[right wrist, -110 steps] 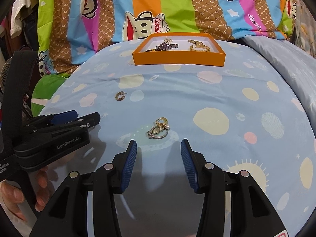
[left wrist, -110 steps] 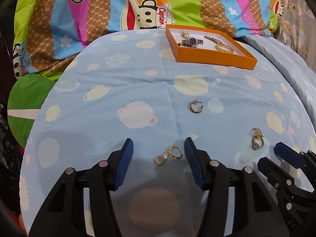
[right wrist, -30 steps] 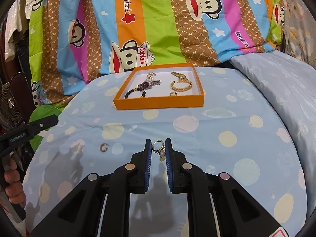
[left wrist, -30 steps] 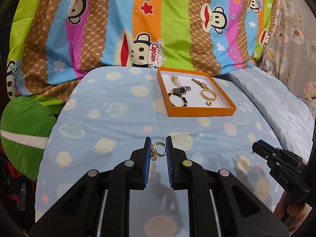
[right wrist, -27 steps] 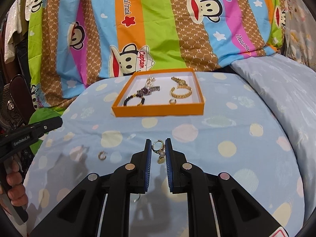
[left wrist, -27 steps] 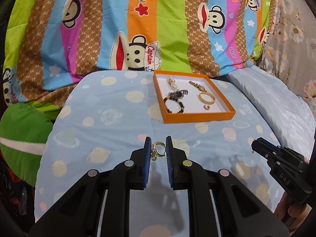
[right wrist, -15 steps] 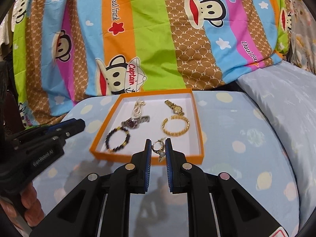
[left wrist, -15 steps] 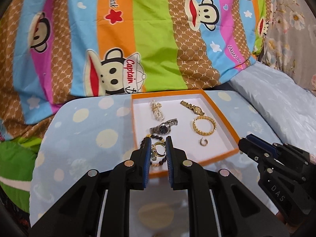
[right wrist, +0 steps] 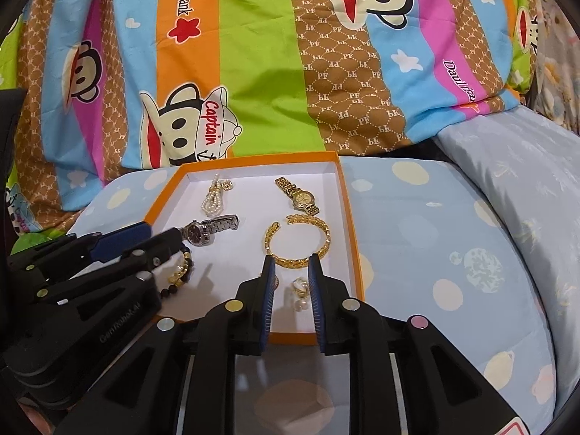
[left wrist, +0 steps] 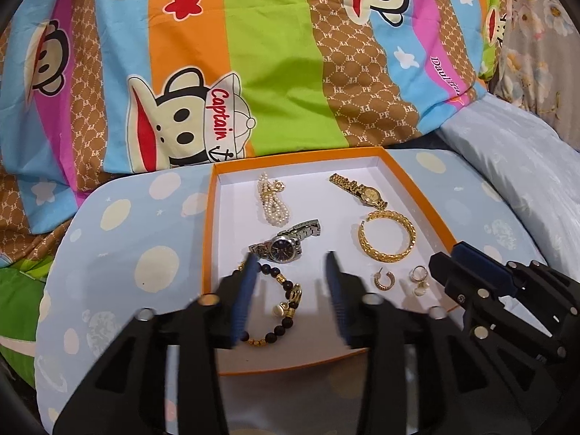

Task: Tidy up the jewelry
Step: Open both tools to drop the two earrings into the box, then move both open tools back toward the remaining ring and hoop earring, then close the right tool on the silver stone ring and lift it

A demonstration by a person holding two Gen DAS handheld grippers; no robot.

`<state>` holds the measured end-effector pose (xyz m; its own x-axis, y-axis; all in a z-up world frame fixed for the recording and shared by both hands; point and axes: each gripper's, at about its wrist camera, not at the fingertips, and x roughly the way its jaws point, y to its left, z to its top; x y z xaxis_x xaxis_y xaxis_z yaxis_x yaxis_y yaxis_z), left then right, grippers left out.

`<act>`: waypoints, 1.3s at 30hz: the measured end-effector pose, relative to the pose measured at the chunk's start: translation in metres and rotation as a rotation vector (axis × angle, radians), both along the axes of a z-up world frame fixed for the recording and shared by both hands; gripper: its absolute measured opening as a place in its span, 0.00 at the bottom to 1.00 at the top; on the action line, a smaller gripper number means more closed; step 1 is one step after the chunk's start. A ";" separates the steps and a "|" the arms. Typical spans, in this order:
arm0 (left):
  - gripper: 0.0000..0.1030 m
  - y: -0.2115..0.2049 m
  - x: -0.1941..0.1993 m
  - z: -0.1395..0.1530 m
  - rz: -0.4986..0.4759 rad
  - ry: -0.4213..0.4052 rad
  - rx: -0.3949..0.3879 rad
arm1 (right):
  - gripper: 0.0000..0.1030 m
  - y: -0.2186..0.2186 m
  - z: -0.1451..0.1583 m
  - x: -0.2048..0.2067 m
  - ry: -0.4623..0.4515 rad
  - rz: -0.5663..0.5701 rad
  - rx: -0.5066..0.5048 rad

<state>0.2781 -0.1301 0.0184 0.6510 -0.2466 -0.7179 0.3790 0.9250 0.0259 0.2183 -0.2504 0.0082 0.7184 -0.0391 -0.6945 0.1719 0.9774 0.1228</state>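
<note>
An orange tray (left wrist: 207, 239) with a white floor holds a pearl bracelet (left wrist: 272, 201), a gold watch (left wrist: 360, 190), a silver watch (left wrist: 284, 244), a gold bangle (left wrist: 386, 235), a dark bead bracelet (left wrist: 281, 320) and a small gold hoop (left wrist: 380, 281). My left gripper (left wrist: 290, 275) is open over the tray; a gold earring with a pale drop (left wrist: 288, 304) lies on the bead bracelet between its fingers. My right gripper (right wrist: 291, 272) is open over the tray's near right corner, and a gold earring with a pearl (right wrist: 301, 291) lies between its fingers. That earring also shows in the left wrist view (left wrist: 418, 281).
The tray (right wrist: 357, 250) sits on a light blue spotted sheet (right wrist: 435, 253). A striped cartoon-monkey quilt (left wrist: 275, 58) rises behind it. A pale blue pillow (right wrist: 525, 188) lies to the right. A green cushion (left wrist: 18, 301) is at the left edge.
Both grippers moved forward over the tray and opened. Each let go of its earring, and both earrings now lie inside the tray.
</note>
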 end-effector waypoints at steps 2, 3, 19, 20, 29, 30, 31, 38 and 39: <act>0.43 0.003 -0.004 0.005 0.005 -0.009 -0.002 | 0.23 0.001 0.008 -0.007 -0.022 -0.006 -0.013; 0.43 0.005 -0.006 0.008 0.008 -0.014 0.001 | 0.25 0.001 0.012 -0.010 -0.030 -0.008 -0.015; 0.43 0.107 -0.113 0.016 0.050 0.038 -0.018 | 0.40 0.051 0.005 -0.172 0.067 0.078 0.047; 0.43 0.112 -0.119 0.012 0.053 0.047 -0.012 | 0.40 0.057 0.000 -0.176 0.074 0.088 0.057; 0.43 0.145 -0.152 -0.012 0.080 0.132 -0.017 | 0.40 0.100 -0.027 -0.177 0.134 0.145 0.050; 0.43 0.147 -0.153 -0.012 0.085 0.135 -0.019 | 0.40 0.101 -0.029 -0.177 0.136 0.145 0.049; 0.43 0.148 -0.154 -0.013 0.087 0.138 -0.023 | 0.40 0.102 -0.030 -0.176 0.138 0.147 0.048; 0.43 0.146 -0.155 -0.016 0.081 0.152 -0.029 | 0.40 0.104 -0.031 -0.172 0.140 0.136 0.043; 0.43 0.145 -0.155 -0.016 0.079 0.152 -0.029 | 0.40 0.104 -0.031 -0.172 0.141 0.136 0.040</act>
<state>0.1227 0.0147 0.0020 0.5532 -0.2212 -0.8031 0.3028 0.9515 -0.0534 0.0466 -0.1462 -0.0227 0.6106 0.0817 -0.7877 0.0566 0.9876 0.1463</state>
